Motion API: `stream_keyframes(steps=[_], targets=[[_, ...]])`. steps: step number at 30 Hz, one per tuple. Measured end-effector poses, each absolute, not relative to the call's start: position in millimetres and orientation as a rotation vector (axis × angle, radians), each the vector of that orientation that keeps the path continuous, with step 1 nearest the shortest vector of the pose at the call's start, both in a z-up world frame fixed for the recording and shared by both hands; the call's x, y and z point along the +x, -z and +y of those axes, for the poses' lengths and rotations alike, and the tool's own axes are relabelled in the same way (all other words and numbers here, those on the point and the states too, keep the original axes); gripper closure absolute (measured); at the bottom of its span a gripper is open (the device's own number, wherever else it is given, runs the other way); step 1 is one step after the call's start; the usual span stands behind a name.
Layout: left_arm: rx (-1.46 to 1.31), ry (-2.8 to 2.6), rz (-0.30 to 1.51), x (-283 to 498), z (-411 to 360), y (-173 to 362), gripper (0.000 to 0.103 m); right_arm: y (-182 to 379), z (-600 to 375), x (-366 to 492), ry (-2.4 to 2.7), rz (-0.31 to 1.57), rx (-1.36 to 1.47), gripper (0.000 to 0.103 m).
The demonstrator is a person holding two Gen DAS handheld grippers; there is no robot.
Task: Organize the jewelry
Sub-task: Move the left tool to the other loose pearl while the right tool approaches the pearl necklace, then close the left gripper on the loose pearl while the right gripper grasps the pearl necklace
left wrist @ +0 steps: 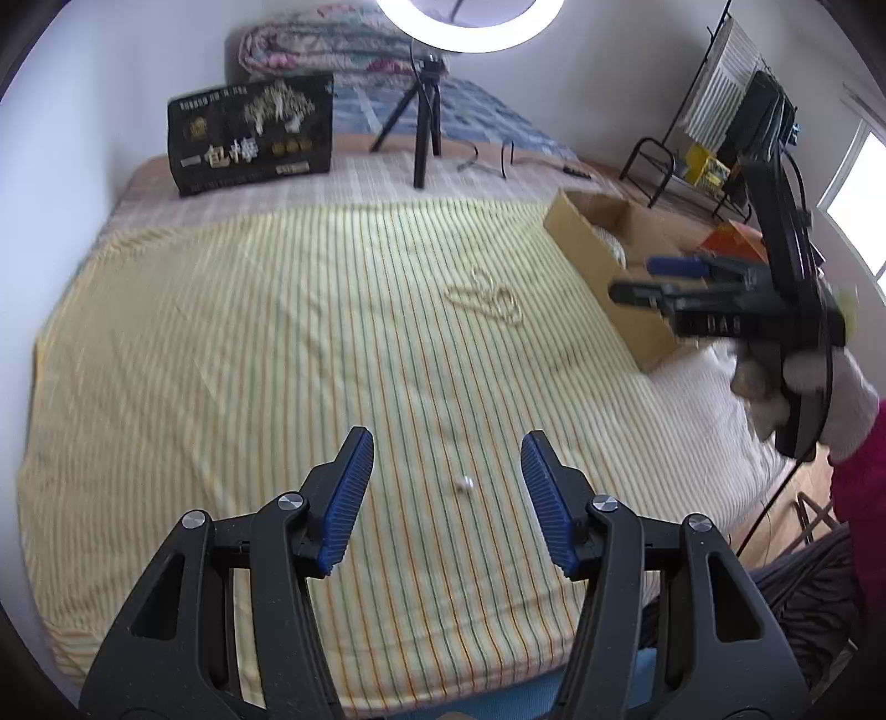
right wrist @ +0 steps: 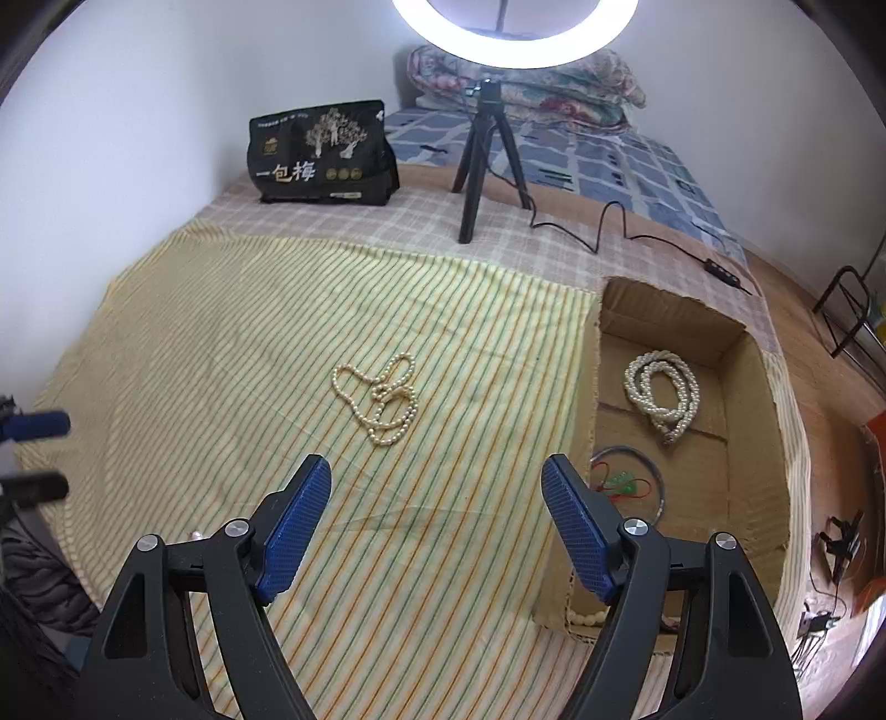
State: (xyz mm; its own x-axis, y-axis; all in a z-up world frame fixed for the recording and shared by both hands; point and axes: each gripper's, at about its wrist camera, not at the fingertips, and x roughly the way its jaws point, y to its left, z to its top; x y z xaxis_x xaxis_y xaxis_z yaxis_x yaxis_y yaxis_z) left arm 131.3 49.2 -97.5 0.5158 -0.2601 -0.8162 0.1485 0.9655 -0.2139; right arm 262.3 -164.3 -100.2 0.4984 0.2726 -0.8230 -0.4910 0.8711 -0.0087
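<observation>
A loose pearl necklace [right wrist: 382, 399] lies tangled on the yellow striped cloth [right wrist: 277, 343]; it also shows, blurred, as the necklace [left wrist: 490, 302] in the left wrist view. A tiny white earring [left wrist: 464, 483] sits on the cloth between and just beyond the fingers of my left gripper [left wrist: 447, 471], which is open and empty. My right gripper [right wrist: 436, 501] is open and empty too, hovering short of the necklace. In the cardboard box [right wrist: 747, 399] at the right lie a coiled pearl strand [right wrist: 662, 396], a thin ring with green beads [right wrist: 626, 482] and a bead strand [right wrist: 587, 616] near its front corner.
A black snack bag [right wrist: 324, 152] and a small tripod [right wrist: 484, 144] under a ring light [right wrist: 515, 33] stand at the far end, its cable [right wrist: 603, 227] trailing right. A folded quilt [right wrist: 526, 83] lies behind. A gloved hand [left wrist: 830, 399] holds the right gripper [left wrist: 637, 279] over the box [left wrist: 598, 260].
</observation>
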Motion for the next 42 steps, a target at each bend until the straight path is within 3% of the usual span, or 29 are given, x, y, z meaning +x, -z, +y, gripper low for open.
stream_keyframes(steps=[7, 16, 19, 30, 33, 42], targets=[[-0.104, 0.294, 1.075, 122, 26, 127, 0.06, 118, -156, 274, -0.518, 1.014, -0.25, 0.025], [-0.037, 0.341, 1.126, 132, 8, 144, 0.061, 137, -125, 284, -0.609, 1.065, -0.3, 0.025], [0.018, 0.354, 1.155, 137, 1, 152, 0.069, 144, -118, 289, -0.626, 1.091, -0.315, 0.025], [0.137, 0.382, 1.209, 153, -7, 175, 0.069, 166, -110, 307, -0.599, 1.137, -0.358, 0.025], [0.15, 0.389, 1.219, 156, -7, 178, 0.075, 169, -108, 312, -0.597, 1.146, -0.349, 0.025], [0.143, 0.383, 1.234, 164, -4, 185, 0.075, 184, -104, 327, -0.57, 1.199, -0.313, 0.025]])
